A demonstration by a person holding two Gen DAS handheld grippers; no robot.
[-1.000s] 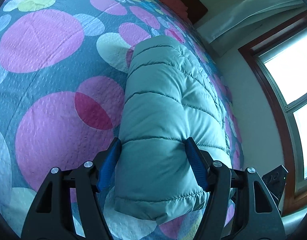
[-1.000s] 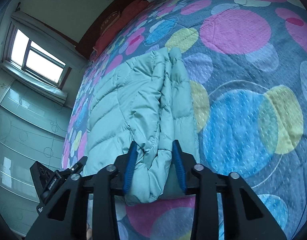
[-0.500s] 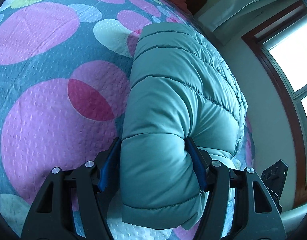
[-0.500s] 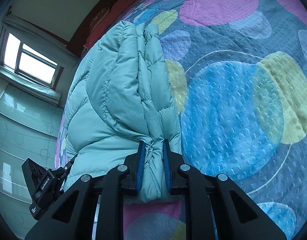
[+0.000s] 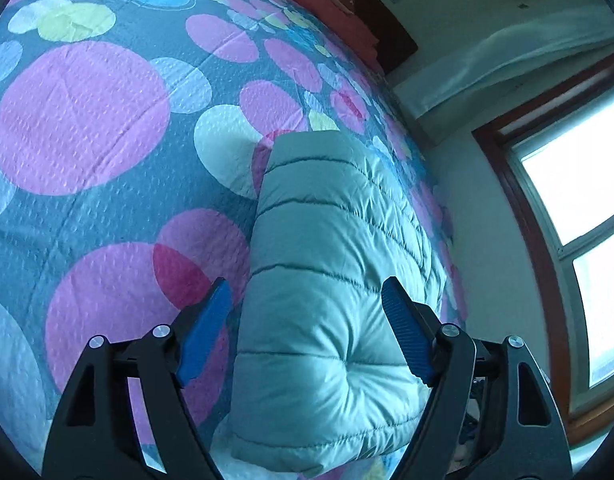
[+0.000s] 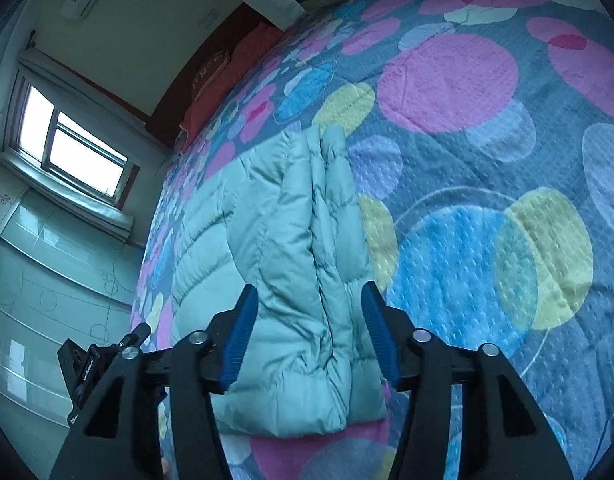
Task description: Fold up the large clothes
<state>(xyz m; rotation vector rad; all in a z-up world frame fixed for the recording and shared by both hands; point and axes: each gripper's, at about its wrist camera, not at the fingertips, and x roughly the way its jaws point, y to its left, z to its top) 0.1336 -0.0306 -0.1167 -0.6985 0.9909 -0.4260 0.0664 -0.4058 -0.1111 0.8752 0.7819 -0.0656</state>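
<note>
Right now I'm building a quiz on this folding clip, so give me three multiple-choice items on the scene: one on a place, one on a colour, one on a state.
1. Where does the puffer jacket lie?
A. on the patterned bedspread
B. on the floor
C. on the window sill

2. What colour is the jacket?
A. red
B. pale mint green
C. black

3. How do the pads of the right gripper stand?
A. clamped on the jacket
B. shut on nothing
C. apart, either side of the jacket's edge

Answers:
1 A: the dotted cover shows all round the jacket.
2 B: both wrist views show pale green quilting.
3 C: the jaws are opening, and a gap shows at each blue pad; the left gripper looks the same.
</note>
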